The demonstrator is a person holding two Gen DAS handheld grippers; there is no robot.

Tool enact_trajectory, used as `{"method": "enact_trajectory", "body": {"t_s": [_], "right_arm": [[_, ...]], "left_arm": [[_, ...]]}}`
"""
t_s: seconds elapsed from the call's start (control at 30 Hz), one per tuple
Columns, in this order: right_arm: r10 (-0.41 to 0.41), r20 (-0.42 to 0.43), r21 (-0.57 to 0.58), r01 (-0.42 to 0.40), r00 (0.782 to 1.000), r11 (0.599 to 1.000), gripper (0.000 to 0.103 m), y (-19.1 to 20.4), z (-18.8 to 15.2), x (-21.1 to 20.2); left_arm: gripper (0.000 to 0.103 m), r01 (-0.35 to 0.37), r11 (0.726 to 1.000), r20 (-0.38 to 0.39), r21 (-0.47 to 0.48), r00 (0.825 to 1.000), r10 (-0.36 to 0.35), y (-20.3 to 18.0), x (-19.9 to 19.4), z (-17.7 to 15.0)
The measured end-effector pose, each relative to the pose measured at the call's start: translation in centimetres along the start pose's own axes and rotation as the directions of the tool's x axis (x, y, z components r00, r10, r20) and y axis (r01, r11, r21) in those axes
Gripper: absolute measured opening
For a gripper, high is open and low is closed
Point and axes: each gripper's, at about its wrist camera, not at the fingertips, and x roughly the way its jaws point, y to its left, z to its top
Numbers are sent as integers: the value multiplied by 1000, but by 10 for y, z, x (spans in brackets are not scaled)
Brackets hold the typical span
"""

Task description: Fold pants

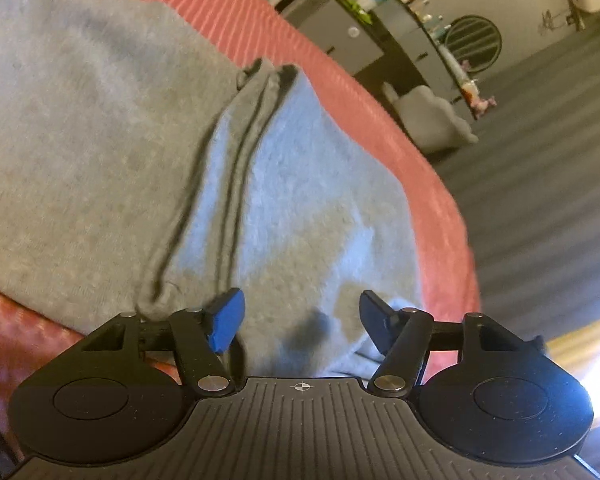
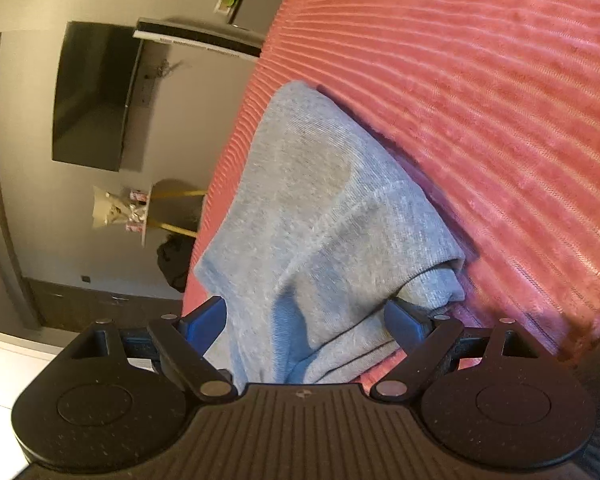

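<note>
Grey-blue pants (image 1: pixel 140 152) lie spread on a red ribbed bedspread (image 1: pixel 340 80), with a folded leg ridge running toward the left gripper. The left gripper (image 1: pixel 300 316) is open, low over the cloth near the bed's edge, with nothing between its blue fingertips (image 1: pixel 226 320). In the right wrist view a bunched part of the pants (image 2: pixel 320 220) lies on the red bedspread (image 2: pixel 480 100) by its edge. The right gripper (image 2: pixel 306 320) is open, its jaws wide apart on either side of the cloth, which passes between them.
Beyond the bed's edge the left wrist view shows a dark striped floor (image 1: pixel 540 160), a dark shelf unit (image 1: pixel 412 52) with small items and a round fan (image 1: pixel 474 42). The right wrist view shows a wall-mounted screen (image 2: pixel 94 96) and a small table (image 2: pixel 156 208).
</note>
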Motion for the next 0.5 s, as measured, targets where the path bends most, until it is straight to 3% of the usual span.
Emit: {"method": "enact_trajectory", "body": {"t_s": [0.03,0.13,0.2,0.4,0.43,0.5], "right_arm": [[8,2,7,-8,1000,1000,87,-1,0,-1],[12,12,11,-12,1000,1000,87,-2,-2,-3],[11,13,5,-11,1000,1000,87,-2,-3,-4],[-11,14,-25,12,1000,1000,87,0,-4,-1],[-13,13,-24,13,1000,1000,87,0,-4,0],[-19,11,-18,19,1000,1000,87,1,-5,4]], "left_arm": [[60,4,1000,-20,-21,1000,-5,2,-1,1],[62,-35,999,17,5,999,35,0,-11,-3],[63,-68,998,-19,11,998,68,0,-9,-6],[63,-3,1000,-46,-18,999,2,5,3,-5],[60,-2,999,-59,-41,998,0,8,10,-5],[36,19,997,-65,-71,998,-24,13,18,-5]]}}
